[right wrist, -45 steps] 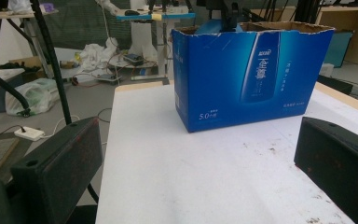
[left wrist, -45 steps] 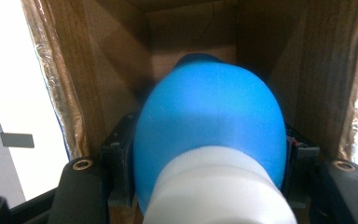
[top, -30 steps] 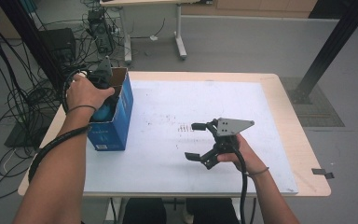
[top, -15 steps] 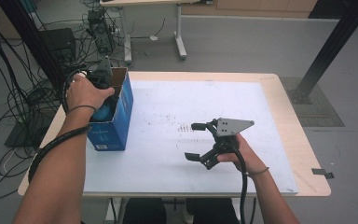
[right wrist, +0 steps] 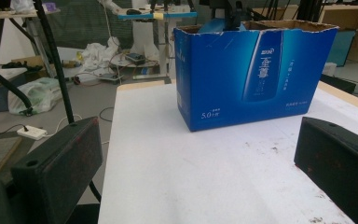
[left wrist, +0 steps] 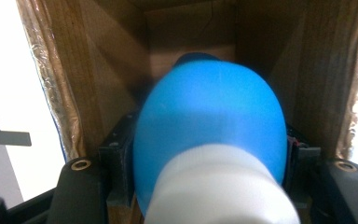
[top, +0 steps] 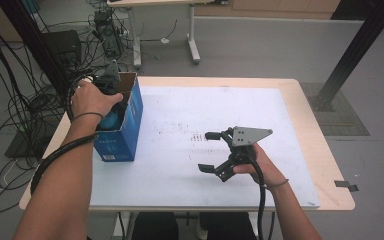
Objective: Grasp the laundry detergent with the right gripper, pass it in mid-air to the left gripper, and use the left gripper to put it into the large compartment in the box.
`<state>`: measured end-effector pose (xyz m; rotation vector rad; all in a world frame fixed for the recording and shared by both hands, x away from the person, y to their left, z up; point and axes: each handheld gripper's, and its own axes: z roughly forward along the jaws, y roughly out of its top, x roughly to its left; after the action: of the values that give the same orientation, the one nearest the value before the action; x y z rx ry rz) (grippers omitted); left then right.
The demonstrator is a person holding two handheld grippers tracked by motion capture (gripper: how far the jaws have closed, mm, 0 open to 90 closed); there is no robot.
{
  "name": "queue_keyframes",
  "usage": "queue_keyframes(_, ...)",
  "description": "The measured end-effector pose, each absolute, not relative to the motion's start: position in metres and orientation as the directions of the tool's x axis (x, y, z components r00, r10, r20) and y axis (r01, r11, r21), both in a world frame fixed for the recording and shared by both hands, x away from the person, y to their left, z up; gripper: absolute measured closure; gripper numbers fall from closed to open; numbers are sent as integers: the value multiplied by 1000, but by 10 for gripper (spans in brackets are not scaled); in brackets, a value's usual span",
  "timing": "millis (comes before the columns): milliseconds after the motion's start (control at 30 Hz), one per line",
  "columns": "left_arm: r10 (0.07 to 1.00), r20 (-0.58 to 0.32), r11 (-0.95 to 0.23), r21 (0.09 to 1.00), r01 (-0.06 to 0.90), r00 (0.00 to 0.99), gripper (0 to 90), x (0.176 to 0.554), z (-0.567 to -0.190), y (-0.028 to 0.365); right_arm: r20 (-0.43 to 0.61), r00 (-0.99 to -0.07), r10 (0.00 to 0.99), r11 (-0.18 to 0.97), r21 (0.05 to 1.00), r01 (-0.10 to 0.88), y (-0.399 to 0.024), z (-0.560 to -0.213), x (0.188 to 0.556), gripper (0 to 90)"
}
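A blue cardboard box (top: pixel 130 131) with its top open stands at the table's left edge. My left gripper (left wrist: pixel 209 161) reaches down into it, shut on a rounded blue object (left wrist: pixel 209 121) with a white end. Its jaws have just eased apart slightly, and the object still sits between the pads. That blue object (top: pixel 111 120) also peeks out under the hand in the high view. My right gripper (top: pixel 205 151) hovers open and empty over the white sheet, right of centre, with its jaws pointing at the box (right wrist: pixel 254 77).
A white sheet (top: pixel 240 105) covers most of the wooden table (top: pixel 310 125), bearing small dark marks (top: pixel 197 136) near the middle. Cables and equipment lie on the floor to the left. A black post (top: pixel 350 55) stands at the far right.
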<state>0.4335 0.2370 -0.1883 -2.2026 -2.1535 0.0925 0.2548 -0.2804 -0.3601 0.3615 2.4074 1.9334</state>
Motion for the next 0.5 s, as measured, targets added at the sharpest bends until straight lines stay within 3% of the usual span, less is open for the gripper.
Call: queue_keyframes(500, 1000, -7, -14, -101, 995, 13, 270, 436, -176, 241, 117, -973, 198, 204, 966, 157, -280, -359, 255, 10)
